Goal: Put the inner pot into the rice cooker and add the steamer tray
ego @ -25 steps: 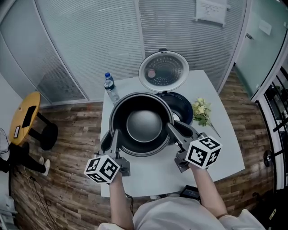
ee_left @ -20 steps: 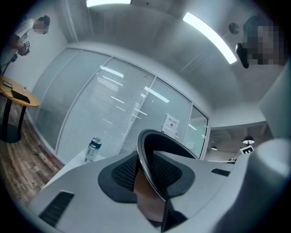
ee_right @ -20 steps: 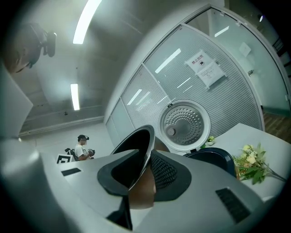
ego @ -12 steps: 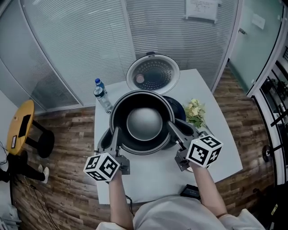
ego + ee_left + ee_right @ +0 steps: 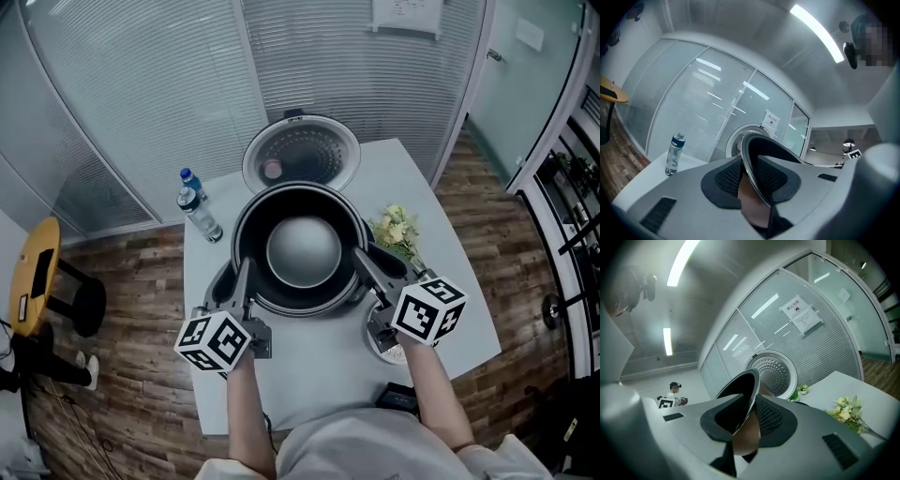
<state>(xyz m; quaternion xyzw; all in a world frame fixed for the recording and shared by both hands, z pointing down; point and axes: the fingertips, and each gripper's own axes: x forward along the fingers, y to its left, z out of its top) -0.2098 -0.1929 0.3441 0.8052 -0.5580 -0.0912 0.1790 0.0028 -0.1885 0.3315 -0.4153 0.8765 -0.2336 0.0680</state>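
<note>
Inner pot (image 5: 300,248) hangs just above the rice cooker (image 5: 302,155), its rim clamped on opposite sides by the left hand-held gripper (image 5: 242,274) and right hand-held gripper (image 5: 360,261). Lowering unevenly could tilt it, jam it against the cooker's edge, or slip the thin rim free.

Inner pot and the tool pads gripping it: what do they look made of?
Inner pot: probably metal with a dark nonstick-type coating. The interior has a satin grey sheen, and the thin rim edge shines bright in both gripper views.
Pads: likely rubber or soft plastic, matte black with a fine mesh-like texture, pressed against the pot's rim.
</note>
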